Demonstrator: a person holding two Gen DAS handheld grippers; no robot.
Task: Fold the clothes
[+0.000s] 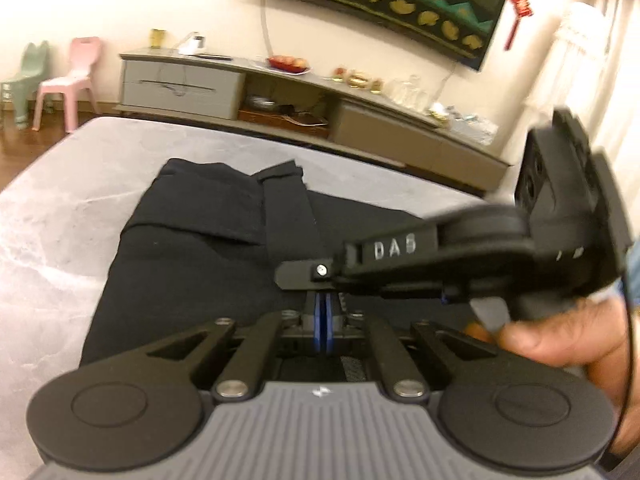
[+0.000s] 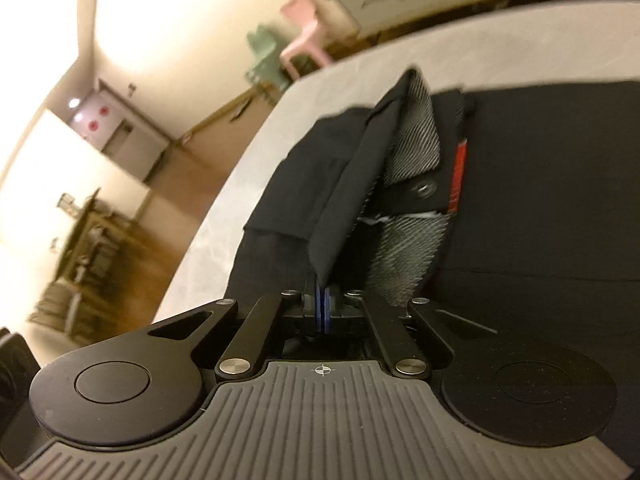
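Note:
Black trousers (image 1: 200,248) lie spread on a grey marbled table (image 1: 60,200). My left gripper (image 1: 325,304) is low over the cloth with its blue pads pressed together; no cloth shows between them, and the tips are hidden behind my right gripper (image 1: 292,276). That gripper crosses in from the right, held by a hand (image 1: 560,332). In the right wrist view my right gripper (image 2: 323,288) is shut on a lifted black flap of the trousers (image 2: 540,180). The raised flap bares striped grey lining (image 2: 416,144), a button (image 2: 424,189) and a red label (image 2: 460,168).
A long low cabinet (image 1: 280,92) with a fruit bowl and glassware runs along the wall beyond the table's far edge. A pink chair (image 1: 68,80) and a green chair (image 1: 28,76) stand at the far left on the wooden floor. Bare tabletop (image 2: 248,184) borders the trousers.

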